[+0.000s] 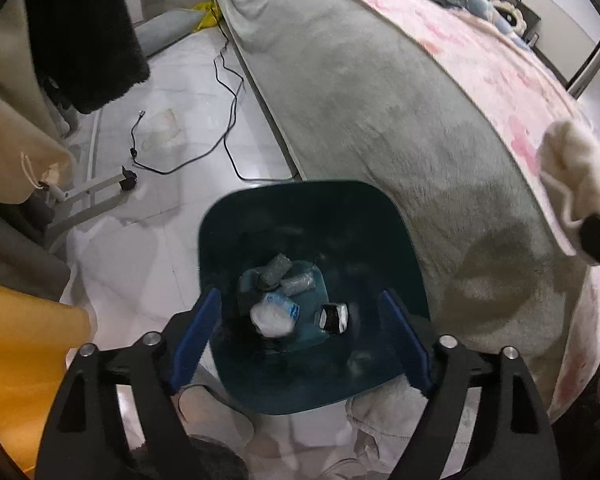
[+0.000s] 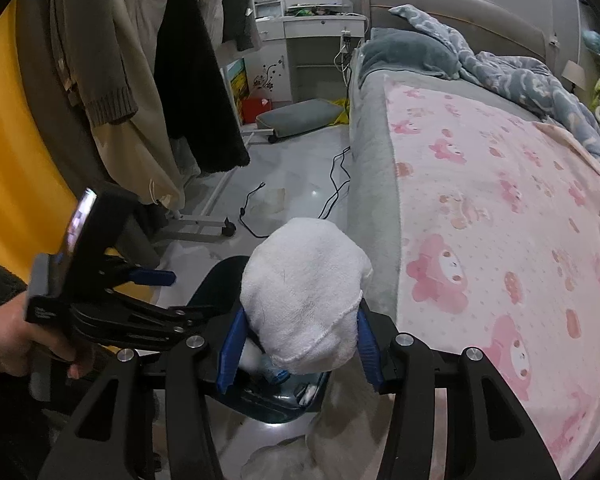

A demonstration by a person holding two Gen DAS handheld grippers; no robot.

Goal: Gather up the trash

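Observation:
A dark teal trash bin (image 1: 260, 216) stands on the floor beside the bed. Inside lie a white crumpled wad (image 1: 271, 317), grey wrapped pieces (image 1: 277, 271) and a small dark can (image 1: 332, 318). My left gripper (image 1: 300, 340) is open and empty, right above the bin's mouth. My right gripper (image 2: 300, 344) is shut on a white cloth (image 2: 306, 292) and holds it over the bin (image 2: 216, 284). The cloth also shows at the right edge of the left wrist view (image 1: 576, 168). The left gripper shows in the right wrist view (image 2: 152, 278).
The bed with a grey cover (image 1: 380, 100) and pink blanket (image 2: 500, 220) fills the right. Black cables (image 1: 228, 120) trail over the tiled floor. Clothes hang on a wheeled rack (image 2: 140, 80) at the left. A yellow surface (image 1: 24, 352) is near left.

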